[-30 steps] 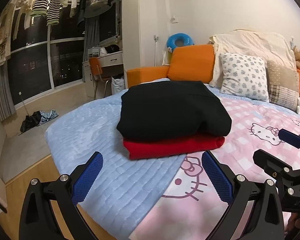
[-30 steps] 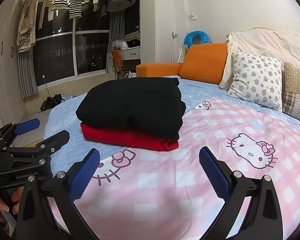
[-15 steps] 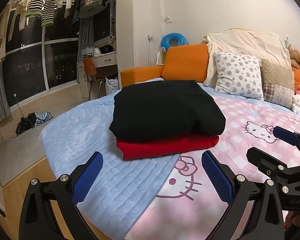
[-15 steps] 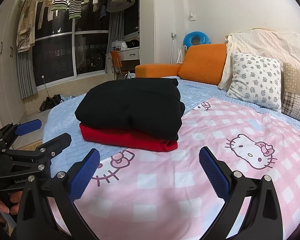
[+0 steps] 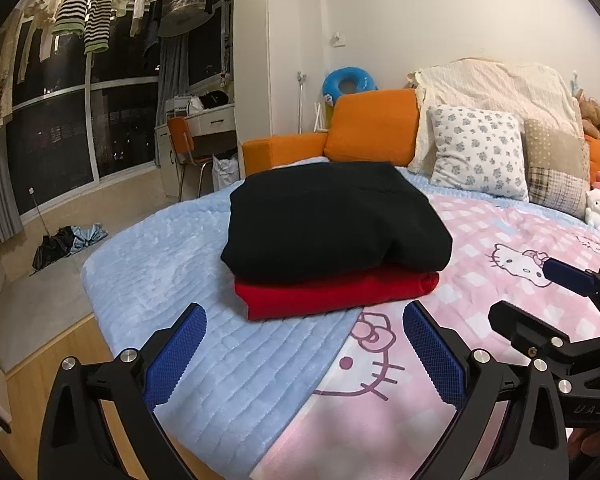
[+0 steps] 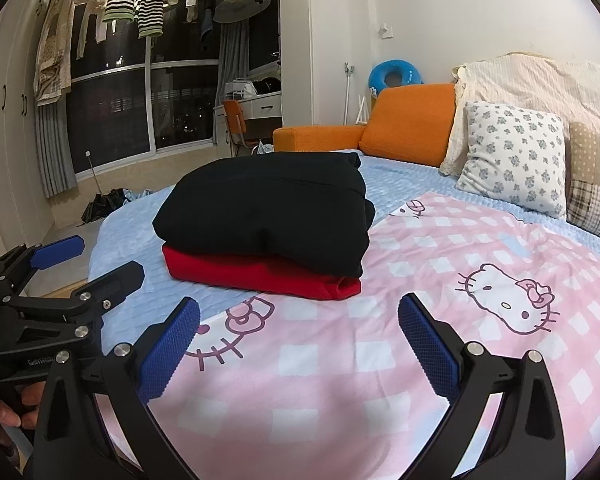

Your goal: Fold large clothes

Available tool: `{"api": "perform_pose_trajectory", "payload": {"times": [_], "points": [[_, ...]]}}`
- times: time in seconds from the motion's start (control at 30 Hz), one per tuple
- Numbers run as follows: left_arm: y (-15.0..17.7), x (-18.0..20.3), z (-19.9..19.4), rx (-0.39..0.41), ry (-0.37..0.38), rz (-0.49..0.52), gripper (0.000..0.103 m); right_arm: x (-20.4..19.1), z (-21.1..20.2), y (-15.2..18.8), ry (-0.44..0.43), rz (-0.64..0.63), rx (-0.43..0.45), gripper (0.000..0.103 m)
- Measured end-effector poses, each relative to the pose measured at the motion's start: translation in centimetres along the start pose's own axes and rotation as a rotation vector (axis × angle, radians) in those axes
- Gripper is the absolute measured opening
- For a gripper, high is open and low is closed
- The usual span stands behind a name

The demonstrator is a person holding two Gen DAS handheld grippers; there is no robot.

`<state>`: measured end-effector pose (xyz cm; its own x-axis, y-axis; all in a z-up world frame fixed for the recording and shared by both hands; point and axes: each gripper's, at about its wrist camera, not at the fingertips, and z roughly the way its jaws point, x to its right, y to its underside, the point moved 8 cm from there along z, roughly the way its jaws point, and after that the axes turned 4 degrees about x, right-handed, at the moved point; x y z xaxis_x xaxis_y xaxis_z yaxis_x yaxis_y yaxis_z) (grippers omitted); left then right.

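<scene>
A folded black garment (image 5: 332,220) lies stacked on a folded red garment (image 5: 332,296) on the bed; the stack also shows in the right wrist view, black (image 6: 268,208) over red (image 6: 260,272). My left gripper (image 5: 304,352) is open and empty, held back from the stack over the bed's near edge. My right gripper (image 6: 300,344) is open and empty, over the pink blanket in front of the stack. Each gripper shows in the other's view: the right gripper at the right edge (image 5: 540,300), the left gripper at the left edge (image 6: 84,264).
The bed has a light blue blanket (image 5: 160,264) and a pink Hello Kitty blanket (image 6: 420,360). Pillows (image 5: 480,156) and an orange cushion (image 5: 372,128) stand at the head. A desk and chair (image 5: 188,140), hanging clothes and a window lie left. The wooden floor (image 5: 60,348) is below the bed edge.
Both grippers have shifted only slightly; the left view has panned a little, so the stack sits slightly further left. Both stay open and empty.
</scene>
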<state>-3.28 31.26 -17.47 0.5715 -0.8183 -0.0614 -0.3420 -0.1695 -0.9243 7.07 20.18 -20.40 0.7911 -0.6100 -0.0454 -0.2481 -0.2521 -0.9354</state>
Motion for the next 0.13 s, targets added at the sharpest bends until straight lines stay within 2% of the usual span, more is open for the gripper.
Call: {"api": "perform_pose_trajectory", "payload": {"times": [0.13], "points": [[0.09, -0.06, -0.15, 0.002, 0.008, -0.008, 0.1, -0.04, -0.11, -0.01, 0.003, -0.005, 0.005, 0.098]]}}
